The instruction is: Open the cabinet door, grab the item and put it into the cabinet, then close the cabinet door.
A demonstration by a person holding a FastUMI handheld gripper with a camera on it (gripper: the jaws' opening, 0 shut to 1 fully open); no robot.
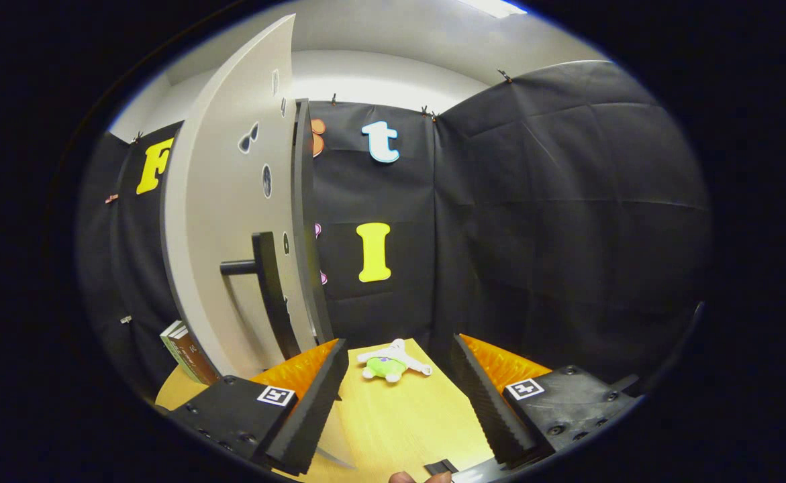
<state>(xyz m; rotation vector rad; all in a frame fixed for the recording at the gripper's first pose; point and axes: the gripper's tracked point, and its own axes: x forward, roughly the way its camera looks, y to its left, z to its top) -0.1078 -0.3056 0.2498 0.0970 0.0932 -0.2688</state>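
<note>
One step looks done: the cabinet door (pixel 231 221) stands open. The gripper (pixel 393 396) is spread and empty, and the soft toy (pixel 388 365) lies on the table (pixel 406 429) just ahead; grabbing it comes next.

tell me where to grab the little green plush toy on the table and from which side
Grip the plush toy across its rounded green body, coming straight ahead and down from above. It lies flat on the table just beyond the open gripper, with thin white limbs splayed out.

Gripper (pixel 399 396) fingers spread apart, empty, small green-and-white item (pixel 388 364), possibly a plush toy, on table (pixel 406 429) beyond fingertips, cabinet door (pixel 231 221) ajar alongside.
</note>
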